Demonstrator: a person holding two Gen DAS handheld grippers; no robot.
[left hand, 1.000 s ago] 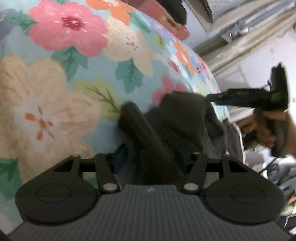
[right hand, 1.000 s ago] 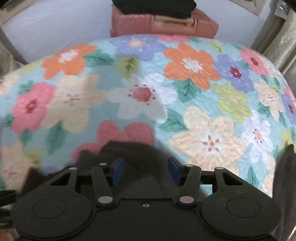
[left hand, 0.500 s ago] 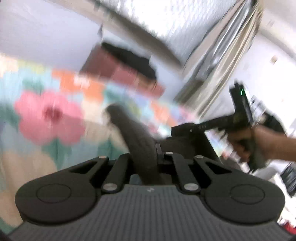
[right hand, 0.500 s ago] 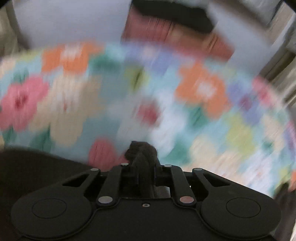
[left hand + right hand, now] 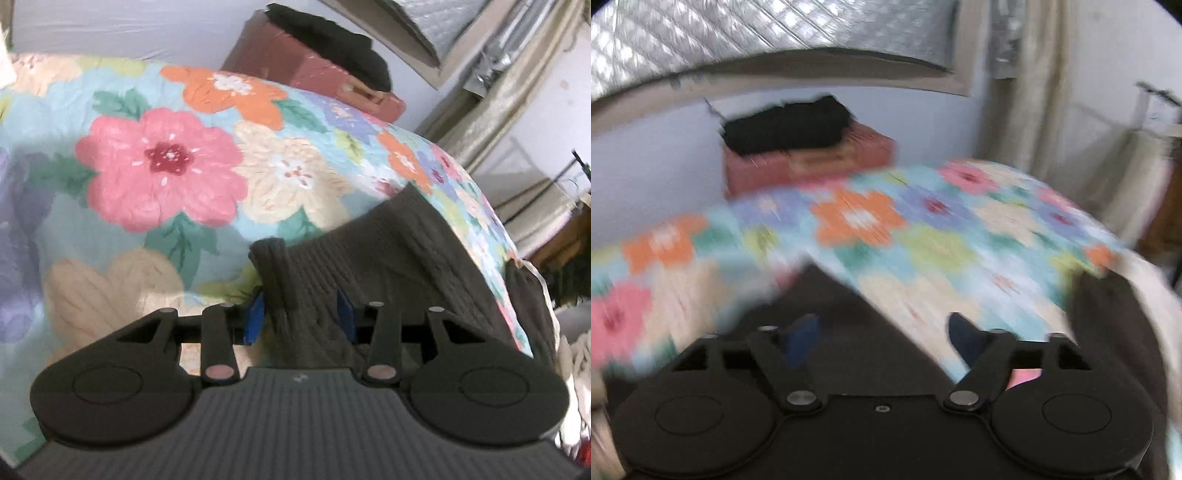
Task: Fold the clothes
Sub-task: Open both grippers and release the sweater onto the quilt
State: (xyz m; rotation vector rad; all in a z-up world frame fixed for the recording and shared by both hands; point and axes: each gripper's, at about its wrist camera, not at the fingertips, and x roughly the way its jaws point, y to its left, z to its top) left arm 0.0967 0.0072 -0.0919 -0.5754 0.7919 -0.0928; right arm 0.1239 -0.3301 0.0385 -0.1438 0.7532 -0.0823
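Now both claws letting go: left claw (image 5: 301,317) opening, dark knit sweater (image 5: 388,266) slack between pads; right claw (image 5: 884,332) wide, empty. Sweater dropped on floral bed (image 5: 159,173); fold laid, needs regrasp.

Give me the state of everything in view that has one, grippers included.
Left gripper: jaws opening, dark grey knitted sweater between the pads.
Right gripper: jaws opening wide, gripping nothing.
Dark grey knitted sweater: partly folded, lying on the floral quilt.
Red suitcase: closed, black folded garment stacked on top.
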